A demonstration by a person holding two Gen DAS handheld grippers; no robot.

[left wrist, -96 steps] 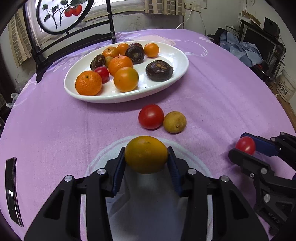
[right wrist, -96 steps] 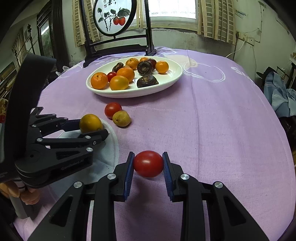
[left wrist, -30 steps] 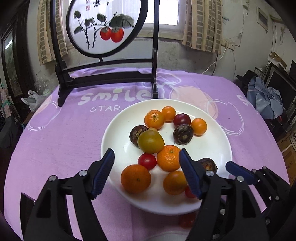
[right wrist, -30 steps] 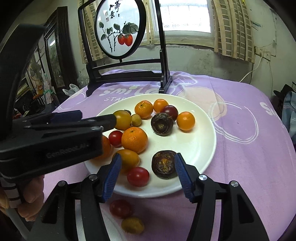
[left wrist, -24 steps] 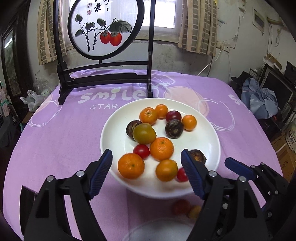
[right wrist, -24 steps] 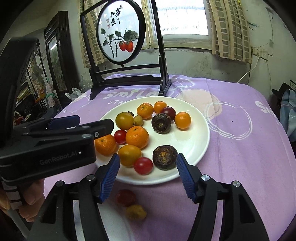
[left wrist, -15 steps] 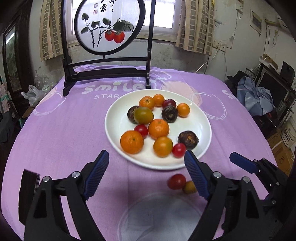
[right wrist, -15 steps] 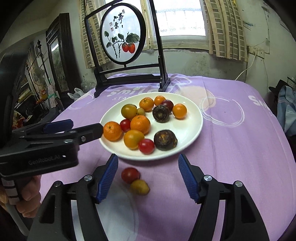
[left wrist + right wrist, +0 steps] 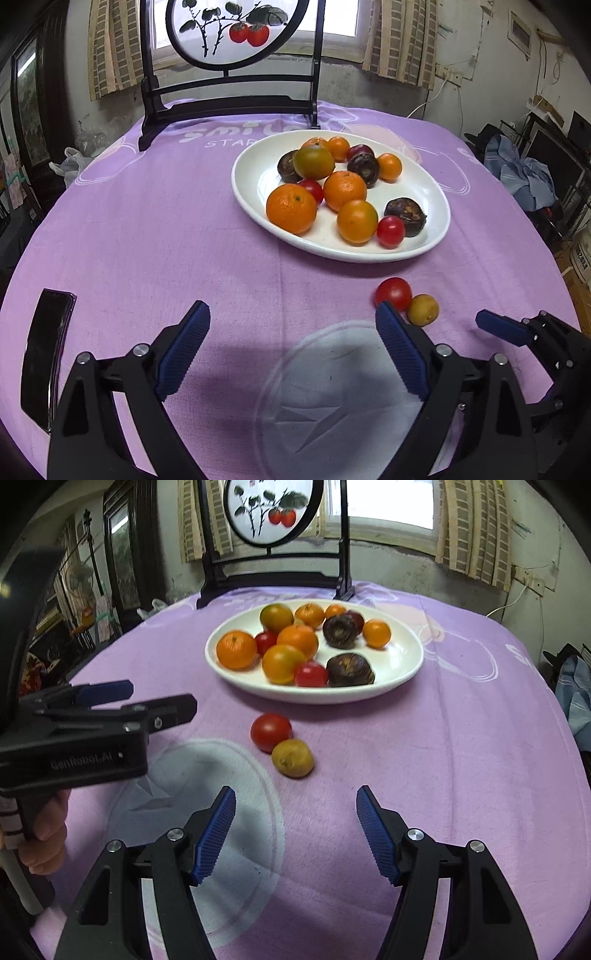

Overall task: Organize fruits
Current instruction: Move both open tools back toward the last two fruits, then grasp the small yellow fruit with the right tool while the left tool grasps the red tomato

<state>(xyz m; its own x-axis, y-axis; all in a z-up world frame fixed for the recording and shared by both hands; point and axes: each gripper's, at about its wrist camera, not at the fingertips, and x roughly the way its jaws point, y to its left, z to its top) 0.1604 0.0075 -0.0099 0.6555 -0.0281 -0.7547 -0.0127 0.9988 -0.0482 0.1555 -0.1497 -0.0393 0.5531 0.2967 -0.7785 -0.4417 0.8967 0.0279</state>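
Note:
A white oval plate [image 9: 255, 177] [image 9: 402, 664] holds several oranges, tomatoes and dark brown fruits. A red tomato [image 9: 393, 294] [image 9: 270, 732] and a small yellow-brown fruit [image 9: 423, 309] [image 9: 292, 758] lie touching on the purple cloth in front of the plate. My left gripper [image 9: 291, 343] is open and empty, low over the cloth, left of the two loose fruits. It also shows from the side in the right wrist view [image 9: 159, 705]. My right gripper [image 9: 295, 823] is open and empty, just behind the yellow-brown fruit; its fingers [image 9: 502, 330] show in the left wrist view.
A round table with purple cloth [image 9: 147, 240] carries a white circle print [image 9: 192, 794]. A black phone [image 9: 44, 354] lies at the left edge. A framed round screen on a black stand [image 9: 229, 99] stands behind the plate. Clothes [image 9: 524, 177] lie beyond the right edge.
Both grippers have let go of their fruits over the plate and pulled back toward me and lower. The plate now lies farther away and the two loose fruits are in front.

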